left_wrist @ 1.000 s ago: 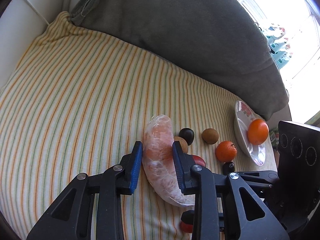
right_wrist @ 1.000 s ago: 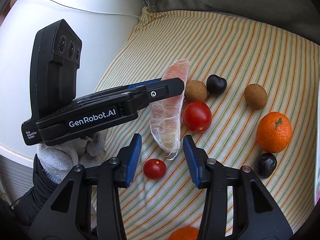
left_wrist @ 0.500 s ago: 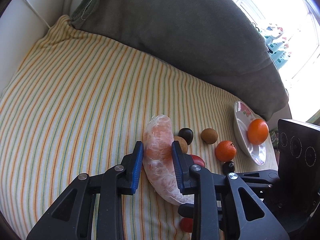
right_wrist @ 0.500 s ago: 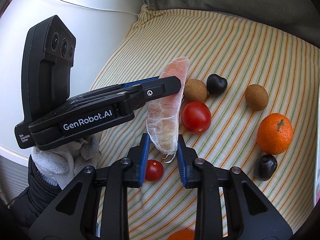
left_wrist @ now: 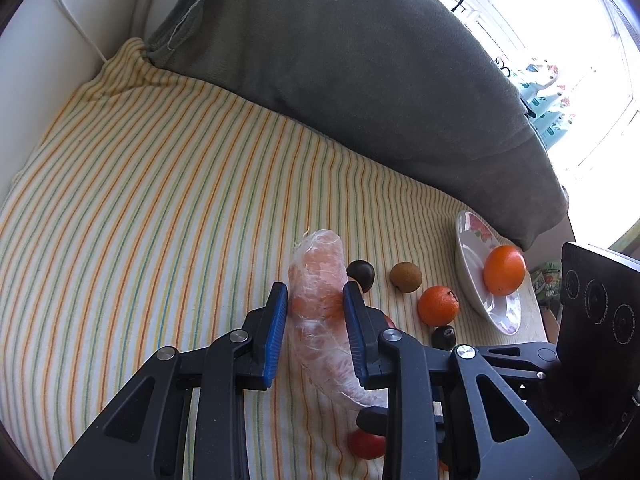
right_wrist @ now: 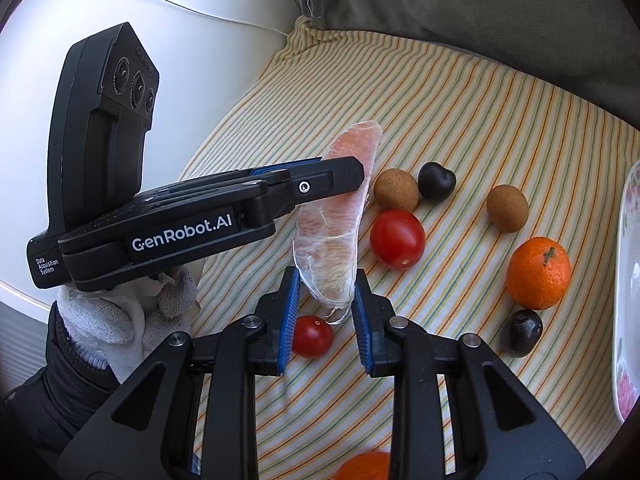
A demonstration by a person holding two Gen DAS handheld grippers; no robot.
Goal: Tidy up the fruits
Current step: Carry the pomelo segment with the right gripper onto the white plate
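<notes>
A peeled pink pomelo segment (left_wrist: pixel 318 300) is held off the striped cushion. My left gripper (left_wrist: pixel 315 304) is shut on its upper half. My right gripper (right_wrist: pixel 325 298) is shut on its lower tip (right_wrist: pixel 330 264). Around it lie a large red tomato (right_wrist: pixel 397 239), a small cherry tomato (right_wrist: pixel 312 336), two brown round fruits (right_wrist: pixel 396 190) (right_wrist: pixel 507 209), two dark plums (right_wrist: pixel 437 181) (right_wrist: pixel 521 333) and a tangerine (right_wrist: pixel 538 273). A white floral plate (left_wrist: pixel 472 248) at the right holds an orange (left_wrist: pixel 504 270).
A grey pillow (left_wrist: pixel 340 60) lies along the back of the striped cushion (left_wrist: pixel 160 208). White sofa upholstery (right_wrist: pixel 180 52) borders the cushion on the left. Another orange fruit (right_wrist: pixel 362 468) shows at the bottom edge of the right wrist view.
My right gripper has closed from open onto the lower tip of the pomelo segment. My left gripper has kept its hold and lifted the segment slightly.
</notes>
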